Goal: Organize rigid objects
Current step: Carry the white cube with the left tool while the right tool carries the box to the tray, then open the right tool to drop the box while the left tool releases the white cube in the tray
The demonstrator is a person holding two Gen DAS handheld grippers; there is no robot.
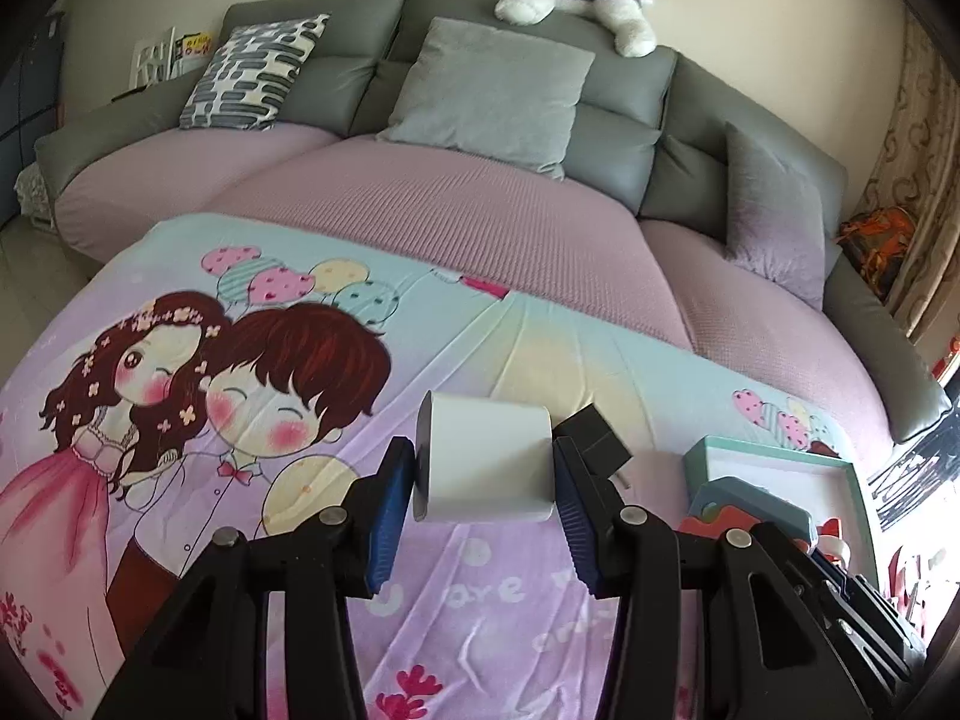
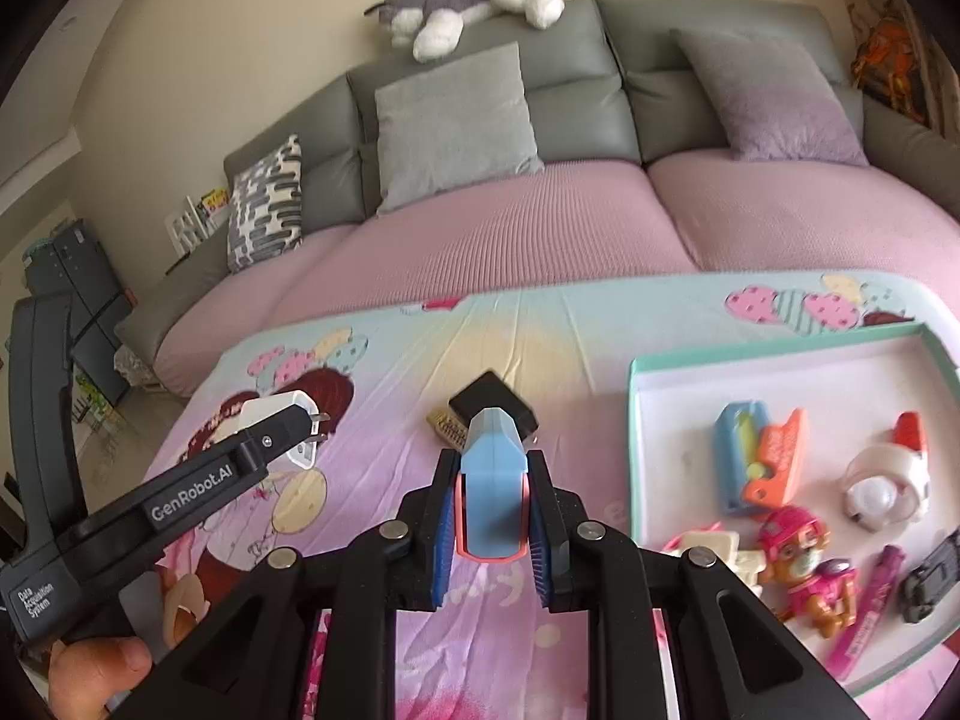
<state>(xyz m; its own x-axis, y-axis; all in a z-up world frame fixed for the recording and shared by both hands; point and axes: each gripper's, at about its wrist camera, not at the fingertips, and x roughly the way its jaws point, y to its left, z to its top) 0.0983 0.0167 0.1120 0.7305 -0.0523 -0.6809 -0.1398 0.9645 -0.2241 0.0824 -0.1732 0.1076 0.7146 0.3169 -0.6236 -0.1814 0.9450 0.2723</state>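
At the right edge of the right wrist view lies a shallow teal-rimmed tray [image 2: 636, 414] with a white floor, resting on the cartoon-print cloth [image 2: 576, 324] that covers the worktop. Inside it, toward its upper left, a blue case [image 2: 735, 456] leans against an orange piece [image 2: 777, 459]; to their right sits a white and red round toy [image 2: 888, 477]. Along the lower part lie a pink puppy figure [image 2: 807, 570], a cream piece [image 2: 720, 543], a magenta stick [image 2: 873, 606] and a dark toy car [image 2: 933, 579]. In the frame's lower middle the right hand-held gripper [image 2: 492, 519] is narrowed onto a blue block with a pink rim [image 2: 492, 480], held above the cloth. Just beyond it a black charger cube [image 2: 492, 402] lies on the cloth beside a small tan piece [image 2: 447, 423]. At the left, the left hand-held gripper [image 1: 483, 474] clamps a white plug adapter [image 1: 486, 462] between its blue pads, off the cloth; a thumb [image 2: 99, 669] shows at the lower left corner.
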